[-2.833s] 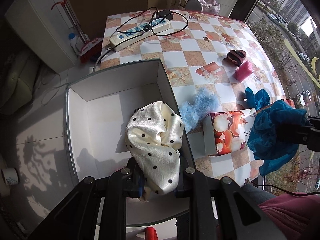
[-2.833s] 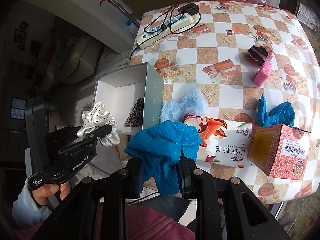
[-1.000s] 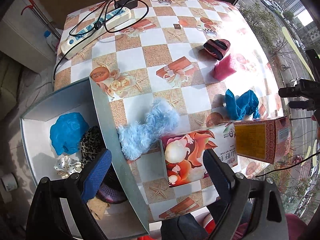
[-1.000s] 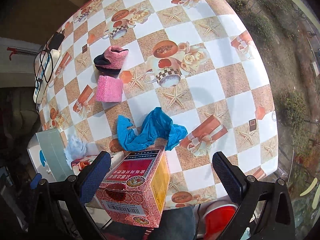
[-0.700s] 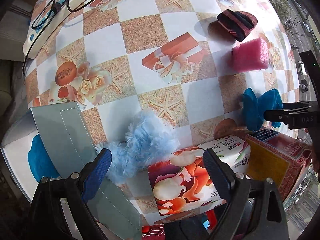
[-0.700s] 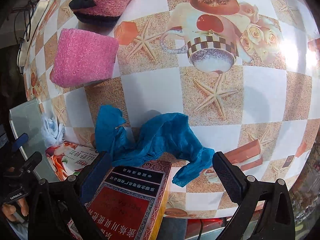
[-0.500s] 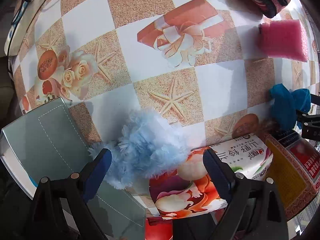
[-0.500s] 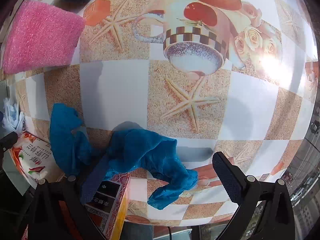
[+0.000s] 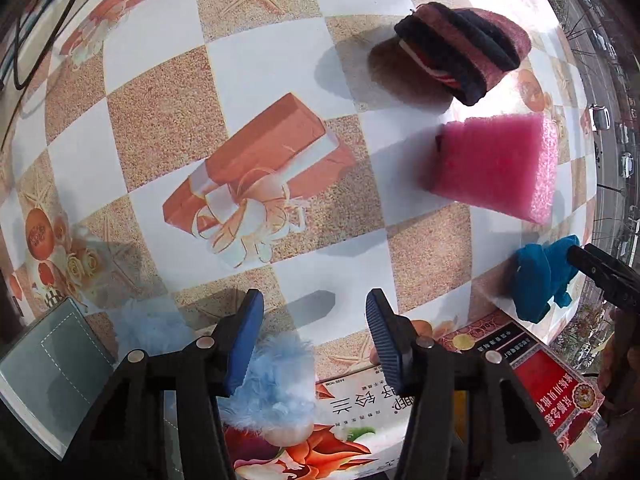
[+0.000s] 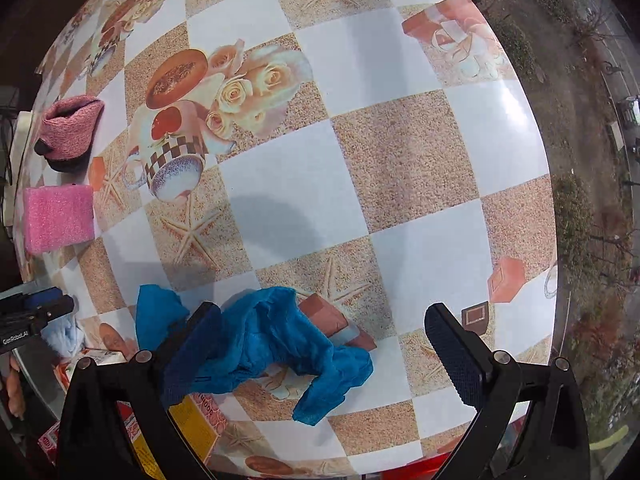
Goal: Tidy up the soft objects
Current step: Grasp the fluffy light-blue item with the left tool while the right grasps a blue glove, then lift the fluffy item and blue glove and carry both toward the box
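A light blue fluffy piece [image 9: 276, 372] lies on the checked tablecloth [image 9: 280, 80] against a tissue pack. My left gripper [image 9: 314, 300] points down over it with its jaws closing. The fluff sits between them by the left pad [image 9: 244, 336], and the right pad stands clear of it. A crumpled blue cloth [image 10: 280, 340] lies between the wide-apart fingers of my right gripper [image 10: 322, 312], brushing the left finger [image 10: 196, 344]. The left wrist view shows the same blue cloth [image 9: 536, 276] at the right edge, under that gripper's tip.
A pink sponge [image 9: 496, 164] and a folded pink-and-dark knit piece [image 9: 460, 52] lie further out. A printed tissue pack [image 9: 360, 412] and a red carton [image 9: 540, 380] sit close to both grippers. The grey box flap [image 9: 48, 380] is lower left. The table edge [image 10: 548, 200] curves right.
Both grippers have come down close to the table, the left over the blue fluff, the right over the blue cloth. The left jaws have narrowed a good deal.
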`<state>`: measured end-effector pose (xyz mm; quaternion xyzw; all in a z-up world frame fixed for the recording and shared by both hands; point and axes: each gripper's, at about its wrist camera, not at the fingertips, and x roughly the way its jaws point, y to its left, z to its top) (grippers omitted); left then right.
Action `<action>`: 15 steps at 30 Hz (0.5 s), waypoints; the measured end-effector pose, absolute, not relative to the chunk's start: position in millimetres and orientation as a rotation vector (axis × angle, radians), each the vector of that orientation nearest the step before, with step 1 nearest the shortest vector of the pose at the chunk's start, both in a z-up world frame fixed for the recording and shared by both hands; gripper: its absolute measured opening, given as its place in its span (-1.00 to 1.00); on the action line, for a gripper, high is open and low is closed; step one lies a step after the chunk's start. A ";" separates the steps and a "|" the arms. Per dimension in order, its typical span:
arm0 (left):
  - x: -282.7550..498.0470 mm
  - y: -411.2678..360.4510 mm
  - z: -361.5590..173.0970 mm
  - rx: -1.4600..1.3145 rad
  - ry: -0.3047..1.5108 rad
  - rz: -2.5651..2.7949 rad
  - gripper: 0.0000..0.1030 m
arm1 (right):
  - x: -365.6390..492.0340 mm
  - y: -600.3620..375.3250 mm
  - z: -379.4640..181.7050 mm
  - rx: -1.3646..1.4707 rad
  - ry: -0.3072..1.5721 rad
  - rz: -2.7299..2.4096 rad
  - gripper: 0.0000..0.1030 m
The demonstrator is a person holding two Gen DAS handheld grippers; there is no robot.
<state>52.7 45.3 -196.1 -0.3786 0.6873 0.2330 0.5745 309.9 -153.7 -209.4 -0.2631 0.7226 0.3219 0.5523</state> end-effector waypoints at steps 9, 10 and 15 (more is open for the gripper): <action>18.9 24.9 -167.2 -0.660 1.718 0.547 0.65 | 255.7 -163.5 -219.3 -0.777 1.669 0.837 0.98; 7.7 22.9 -176.3 -0.681 1.759 0.562 0.65 | 252.4 -164.8 -227.1 -0.798 1.671 0.828 0.99; -28.7 21.0 -210.6 -0.870 1.813 0.632 0.65 | 253.9 -171.8 -226.9 -0.788 1.612 0.787 1.00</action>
